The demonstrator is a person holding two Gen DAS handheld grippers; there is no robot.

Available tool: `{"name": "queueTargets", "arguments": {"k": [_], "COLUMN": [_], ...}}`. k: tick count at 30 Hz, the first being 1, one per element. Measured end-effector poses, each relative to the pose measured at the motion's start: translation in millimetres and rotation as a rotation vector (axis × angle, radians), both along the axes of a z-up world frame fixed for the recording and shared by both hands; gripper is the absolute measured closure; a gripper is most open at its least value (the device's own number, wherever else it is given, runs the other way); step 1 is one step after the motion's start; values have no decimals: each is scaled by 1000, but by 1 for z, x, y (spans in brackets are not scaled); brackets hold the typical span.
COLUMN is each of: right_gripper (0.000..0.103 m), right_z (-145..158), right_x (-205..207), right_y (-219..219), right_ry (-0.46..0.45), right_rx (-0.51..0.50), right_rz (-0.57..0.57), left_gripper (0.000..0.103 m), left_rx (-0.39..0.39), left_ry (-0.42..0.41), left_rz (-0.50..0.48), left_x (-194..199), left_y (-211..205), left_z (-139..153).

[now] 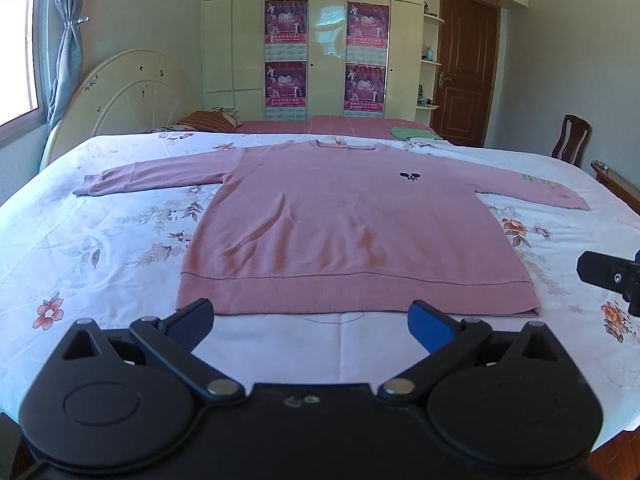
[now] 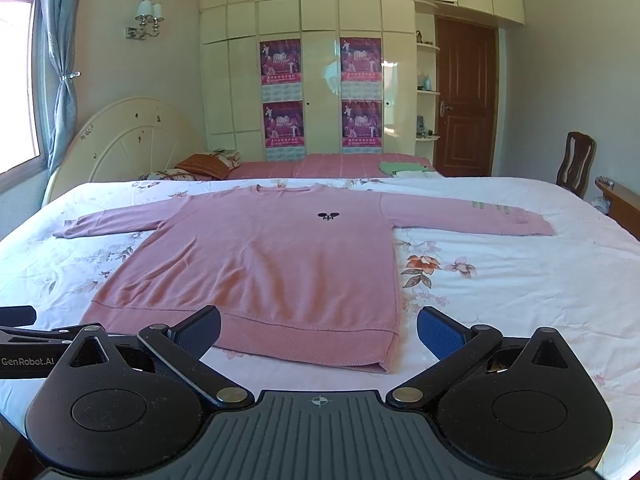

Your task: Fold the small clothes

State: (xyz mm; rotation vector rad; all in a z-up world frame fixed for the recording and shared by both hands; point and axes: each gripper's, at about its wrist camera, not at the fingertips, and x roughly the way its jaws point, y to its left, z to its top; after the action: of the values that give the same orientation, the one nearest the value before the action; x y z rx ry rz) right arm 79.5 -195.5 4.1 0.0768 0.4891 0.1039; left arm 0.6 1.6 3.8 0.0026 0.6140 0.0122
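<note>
- Pink long-sleeved sweater [image 1: 352, 224]: lies flat, front up, on the floral bedsheet [image 1: 100, 248]; both sleeves spread out sideways, ribbed hem at the near edge, small dark emblem [image 1: 410, 176] on the chest.
- Left gripper [image 1: 312, 316]: fingers wide apart, holding nothing, just short of the sweater's hem, above the sheet.
- Right gripper [image 2: 319, 330]: fingers wide apart, holding nothing, at the hem's right corner.
- Green folded cloth [image 2: 400, 168]: beyond the sweater's collar, on the pink checked cover [image 2: 320, 164].
- Wooden chair [image 2: 576, 160]: far right of the sweater.
</note>
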Motion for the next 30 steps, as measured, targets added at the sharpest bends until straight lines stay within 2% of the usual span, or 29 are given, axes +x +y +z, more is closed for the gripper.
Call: {"name": "queueTargets", "arguments": {"k": [30], "right_gripper": [0], "right_z": [3], "right_x": [1], "right_y": [9], "right_ry": [-14], "right_rx": [0], "right_rz": [2], "left_gripper": [0], "left_rx": [4], "left_ry": [-9], "left_rz": [-4], "left_x": [2], "left_y": [6], "left_z": [2]}}
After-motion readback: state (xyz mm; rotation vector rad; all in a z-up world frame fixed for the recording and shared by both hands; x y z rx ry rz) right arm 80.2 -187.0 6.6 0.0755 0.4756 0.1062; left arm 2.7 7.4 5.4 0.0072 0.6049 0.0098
